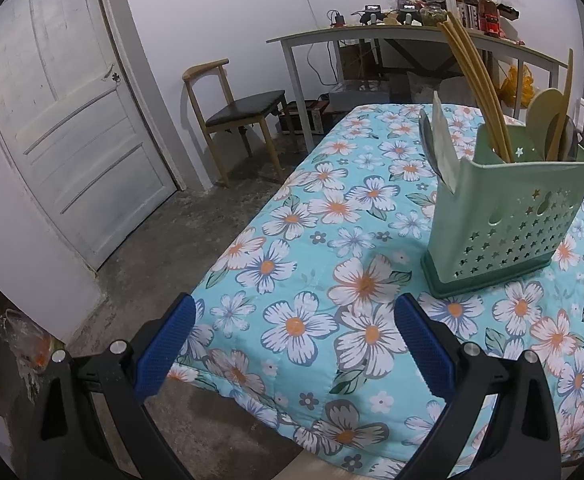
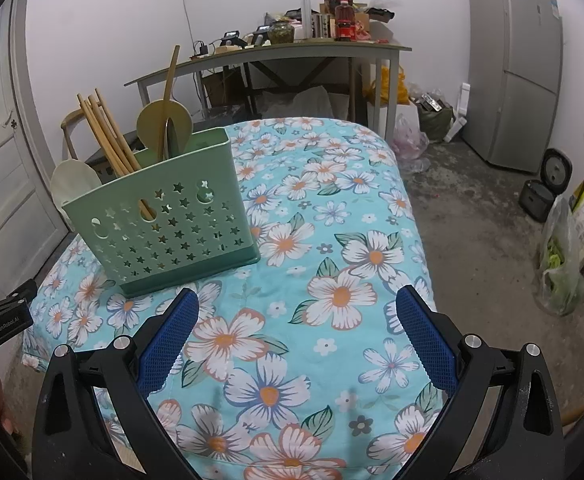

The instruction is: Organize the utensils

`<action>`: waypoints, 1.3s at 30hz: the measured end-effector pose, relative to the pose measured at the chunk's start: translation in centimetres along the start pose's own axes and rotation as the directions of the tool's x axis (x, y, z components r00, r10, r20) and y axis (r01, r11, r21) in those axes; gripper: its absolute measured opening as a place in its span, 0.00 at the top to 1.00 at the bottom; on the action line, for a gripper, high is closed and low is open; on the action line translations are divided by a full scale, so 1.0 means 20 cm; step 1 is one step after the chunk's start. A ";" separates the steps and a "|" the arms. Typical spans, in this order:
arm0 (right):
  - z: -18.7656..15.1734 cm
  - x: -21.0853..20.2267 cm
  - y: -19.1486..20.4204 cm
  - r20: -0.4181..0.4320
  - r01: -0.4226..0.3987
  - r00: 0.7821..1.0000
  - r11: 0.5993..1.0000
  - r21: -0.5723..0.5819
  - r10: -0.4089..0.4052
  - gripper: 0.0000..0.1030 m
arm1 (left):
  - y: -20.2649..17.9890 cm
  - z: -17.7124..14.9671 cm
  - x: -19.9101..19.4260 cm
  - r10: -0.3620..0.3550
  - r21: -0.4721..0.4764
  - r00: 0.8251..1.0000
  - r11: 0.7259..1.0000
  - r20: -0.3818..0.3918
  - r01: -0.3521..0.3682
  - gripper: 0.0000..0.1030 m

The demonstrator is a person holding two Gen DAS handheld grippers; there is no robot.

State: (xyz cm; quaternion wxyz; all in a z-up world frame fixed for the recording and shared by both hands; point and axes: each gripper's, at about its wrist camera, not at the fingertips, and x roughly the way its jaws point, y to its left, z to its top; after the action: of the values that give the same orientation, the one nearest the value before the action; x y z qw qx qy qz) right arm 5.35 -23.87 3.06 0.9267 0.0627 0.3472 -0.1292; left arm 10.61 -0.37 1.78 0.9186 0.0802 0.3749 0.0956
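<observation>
Hovering released, both tongs (left [image 1: 293, 312], right [image 2: 297, 308]) face the utensil holder [image 2: 164, 216].

one green utensil holder [image 2: 160, 216], one bundle of chopsticks [image 2: 108, 136], two pale spatulas [image 2: 74, 180].

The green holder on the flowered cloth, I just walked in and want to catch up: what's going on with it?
A person holds a gripper in each hand, and both the left gripper and the right gripper are open and empty above the flowered cloth. The green holder stands upright on the cloth with chopsticks, a wooden spoon and a pale spoon already in it. No loose utensils show on the cloth.
</observation>
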 end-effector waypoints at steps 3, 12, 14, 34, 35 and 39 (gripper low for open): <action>0.00 0.00 0.00 0.000 -0.002 1.000 1.000 -0.004 0.002 0.08 | 0.00 0.01 -0.01 -0.016 -0.001 1.000 1.000 0.009 0.016 0.05; 0.01 0.00 0.01 0.001 -0.004 1.000 1.000 -0.009 0.004 0.08 | -0.03 0.01 -0.01 -0.034 0.015 0.999 0.999 0.000 0.034 0.05; 0.00 0.00 0.01 0.002 -0.003 1.000 1.000 -0.010 0.003 0.08 | -0.04 0.01 0.00 -0.036 0.018 0.999 0.999 -0.004 0.036 0.05; 0.01 -0.01 0.02 0.008 -0.003 1.000 1.000 -0.015 0.003 0.08 | -0.03 0.00 0.00 -0.041 0.019 0.999 0.999 -0.009 0.041 0.05; 0.01 -0.01 0.02 0.007 -0.004 1.000 1.000 -0.015 0.004 0.08 | -0.03 0.00 0.00 -0.041 0.019 0.999 0.999 -0.008 0.041 0.05; 0.01 -0.01 0.02 0.008 -0.004 1.000 1.000 -0.016 0.004 0.08 | -0.03 0.00 0.00 -0.041 0.018 0.999 0.999 -0.007 0.041 0.05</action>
State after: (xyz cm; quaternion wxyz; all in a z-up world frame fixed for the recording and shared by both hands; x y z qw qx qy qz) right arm 5.46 -23.45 3.38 0.9288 0.0553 0.3444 -0.1249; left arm 10.78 -0.96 1.66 0.9184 0.0806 0.3803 0.0735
